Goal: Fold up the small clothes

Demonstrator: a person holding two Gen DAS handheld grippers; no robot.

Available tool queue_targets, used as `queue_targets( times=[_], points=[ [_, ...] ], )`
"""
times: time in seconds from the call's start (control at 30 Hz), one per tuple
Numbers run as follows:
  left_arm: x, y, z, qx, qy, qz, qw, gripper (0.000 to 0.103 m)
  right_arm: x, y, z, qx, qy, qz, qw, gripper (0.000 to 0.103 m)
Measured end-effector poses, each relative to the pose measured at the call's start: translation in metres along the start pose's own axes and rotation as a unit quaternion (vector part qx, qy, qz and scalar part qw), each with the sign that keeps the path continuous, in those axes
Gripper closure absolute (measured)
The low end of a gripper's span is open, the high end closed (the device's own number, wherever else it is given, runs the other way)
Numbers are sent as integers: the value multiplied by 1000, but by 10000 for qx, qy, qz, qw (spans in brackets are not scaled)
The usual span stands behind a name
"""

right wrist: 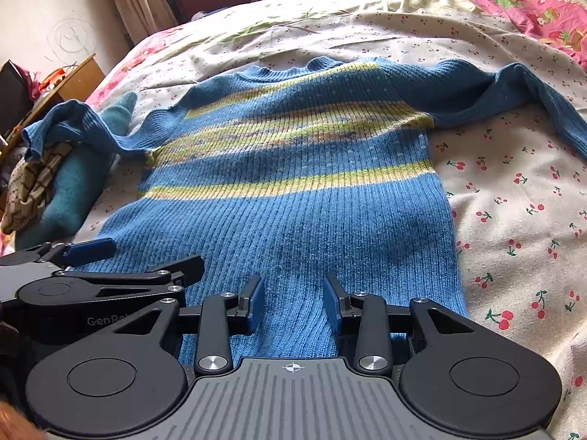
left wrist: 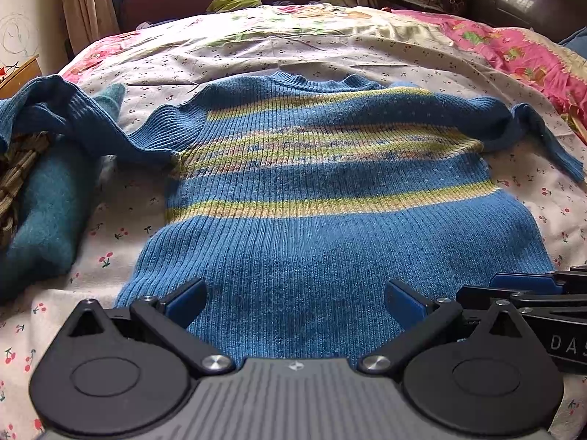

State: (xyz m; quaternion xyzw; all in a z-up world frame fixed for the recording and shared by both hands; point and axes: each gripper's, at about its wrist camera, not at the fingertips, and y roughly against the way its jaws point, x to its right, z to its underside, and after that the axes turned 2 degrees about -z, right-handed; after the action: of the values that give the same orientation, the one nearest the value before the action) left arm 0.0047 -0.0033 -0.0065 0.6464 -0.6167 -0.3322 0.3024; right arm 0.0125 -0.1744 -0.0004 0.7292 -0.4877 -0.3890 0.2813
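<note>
sweater: a blue ribbed knit sweater (left wrist: 323, 198) with yellow-green stripes lies flat on the bed, hem nearest both sets of fingers, neckline at the far end.
hem: the lower edge runs beneath and between the fingers of both grippers.
sleeves: one sleeve (left wrist: 80, 117) stretches away to the left of the left fingers and drapes over other clothes; the other sleeve (right wrist: 532, 99) bends down well ahead and to the right of the right fingers.
left gripper: the left gripper (left wrist: 295, 304) hovers low at the hem, fingers spread wide, blue pads apart with knit showing between them, nothing gripped.
right gripper: the right gripper (right wrist: 293, 302) sits just beside the left one, fingers at a narrower gap over the hem fabric, not closed on it.
teal garment: a teal woolly garment (left wrist: 47, 212) lies left of the left fingers, under the draped sleeve.
plaid cloth: a brownish checked cloth (right wrist: 33, 187) lies bunched beside the teal piece.
bed: cherry-print sheet (right wrist: 513, 198) to the right of the right fingers; a pink floral cover (left wrist: 513, 51) farther off.
</note>
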Motion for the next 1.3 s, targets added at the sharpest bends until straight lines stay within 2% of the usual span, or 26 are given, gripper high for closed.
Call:
queue_targets(
  times=[1.3],
  points=[
    [5,0,-4,-195,-43,-145,9997,0,1,0,0,-28,3,3,10000,68]
  ],
)
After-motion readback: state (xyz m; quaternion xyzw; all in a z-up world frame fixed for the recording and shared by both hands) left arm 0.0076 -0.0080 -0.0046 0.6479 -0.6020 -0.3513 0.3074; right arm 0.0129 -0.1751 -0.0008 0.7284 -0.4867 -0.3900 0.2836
